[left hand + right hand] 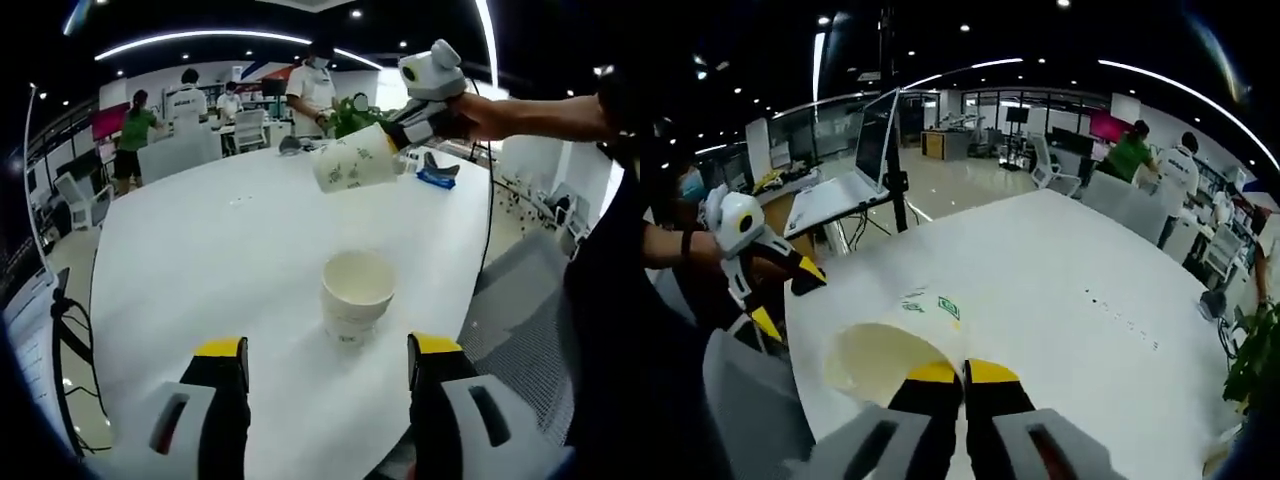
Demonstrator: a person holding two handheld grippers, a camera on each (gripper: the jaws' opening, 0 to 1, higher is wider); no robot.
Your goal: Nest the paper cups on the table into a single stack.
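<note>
Currently the right tool (963, 378) pinches a paper cup (352, 161) by its rim, tilted above the white table (200, 260); the left tool (325, 355) gapes wide before the upright stack (355, 297).

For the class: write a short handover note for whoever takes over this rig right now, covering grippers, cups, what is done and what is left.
Right gripper: shut on a paper cup, held tilted in the air above the white table.
Left gripper: open, holding nothing, just short of the cup stack.
Done: some cups already nested in the stack, standing upright on the table.
Left: bring the held cup over the stack and nest it in.
</note>
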